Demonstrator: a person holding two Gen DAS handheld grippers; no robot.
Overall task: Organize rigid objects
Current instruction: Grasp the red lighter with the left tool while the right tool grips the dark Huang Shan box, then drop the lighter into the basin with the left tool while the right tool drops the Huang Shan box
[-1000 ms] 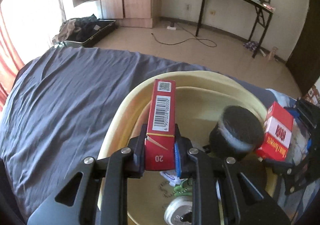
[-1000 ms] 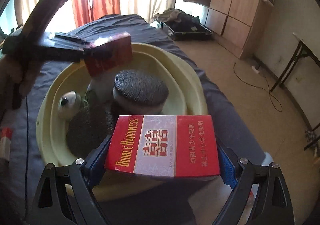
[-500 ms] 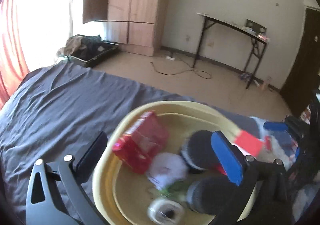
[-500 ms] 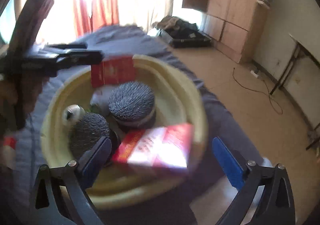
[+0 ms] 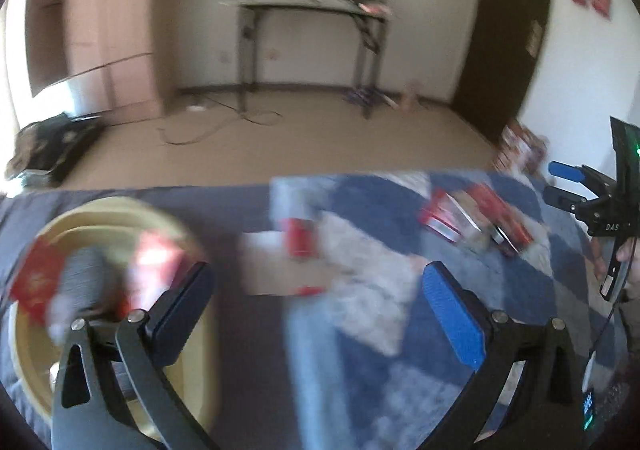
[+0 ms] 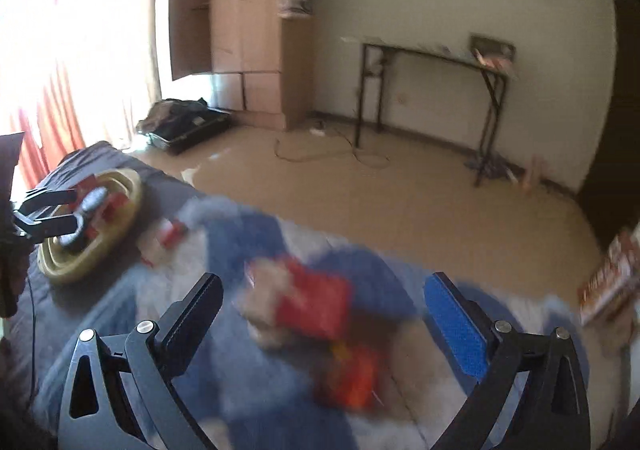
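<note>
A yellow basin (image 5: 24,362) on the grey bed holds red cigarette boxes (image 5: 34,286) and a dark round brush (image 5: 84,274). My left gripper (image 5: 316,274) stands open and empty, just right of the basin, over a blue and white blanket (image 5: 360,370). A blurred red box (image 5: 300,238) lies ahead of it; more red boxes (image 5: 452,217) lie further right. My right gripper (image 6: 324,282) is open with nothing held, above a blurred red box (image 6: 316,302) on the blanket. The basin (image 6: 86,266) lies far to its left. Both views are smeared by motion.
A second orange-red box (image 6: 356,382) lies near the right gripper; another box (image 6: 612,278) is at the right edge. Past the bed lie bare floor, a black table (image 5: 312,9), a wooden wardrobe (image 6: 256,49), an open suitcase (image 6: 184,125), a cable and a dark door (image 5: 508,29).
Both grippers let go of their red boxes, which dropped into the basin, and opened wide. Both then swung right, away from the basin and over the patterned blanket.
</note>
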